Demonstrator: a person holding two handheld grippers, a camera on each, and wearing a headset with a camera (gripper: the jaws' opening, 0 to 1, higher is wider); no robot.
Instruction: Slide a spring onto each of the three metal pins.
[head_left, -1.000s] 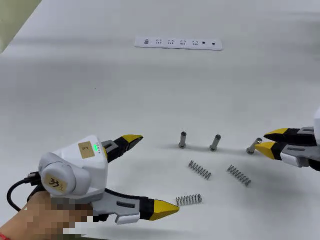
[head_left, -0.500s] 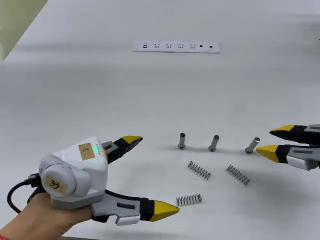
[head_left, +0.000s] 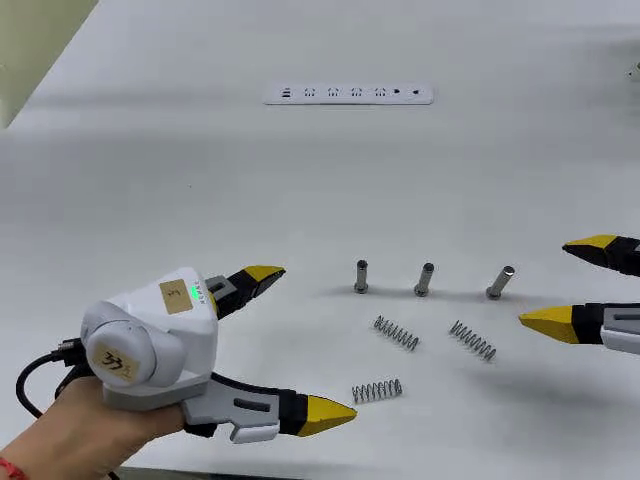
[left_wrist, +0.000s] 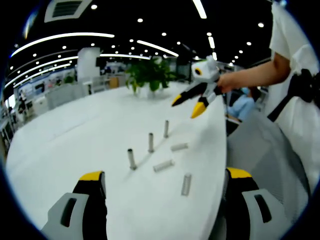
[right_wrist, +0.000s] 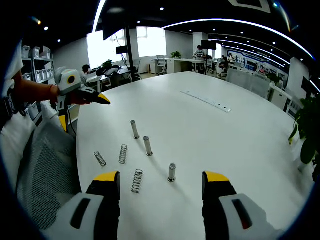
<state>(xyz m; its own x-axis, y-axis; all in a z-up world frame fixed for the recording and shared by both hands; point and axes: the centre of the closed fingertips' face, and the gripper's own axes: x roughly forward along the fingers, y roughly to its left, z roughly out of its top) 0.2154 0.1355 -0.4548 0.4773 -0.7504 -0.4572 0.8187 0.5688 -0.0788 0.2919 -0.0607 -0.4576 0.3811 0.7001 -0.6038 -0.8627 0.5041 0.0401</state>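
Right tongs (head_left: 568, 282): drawn back from the right pin (head_left: 500, 281) since a second ago and spread from narrow to wide. They are empty, clear of the pin, by the desk's (head_left: 150, 180) right edge.
Left tongs (head_left: 298, 342): place unchanged, wide, empty, by the near edge, lower tip near the near spring (head_left: 377, 390).

Pins, three: left pin (head_left: 361, 276), middle pin (head_left: 425, 279), right pin. They stand in a row across the desk's middle, all bare.
Springs, three: near spring, middle spring (head_left: 397, 333), right spring (head_left: 472, 340). They lie flat between the pins and the near edge, apart from one another, none on a pin.
Strip (head_left: 348, 94): flat toward the far edge, no part in the task.

Step in hand, as judged: first pick of a spring.
To do it well:
- Close lightly across the coils near one end, so the bore stays open and the coil neither squashes nor flicks away.
- Lift it, turn it upright, line the bore over a pin's head, and lower.
- Whether the pins are fixed cannot be told, so the other tongs may steady the foot.
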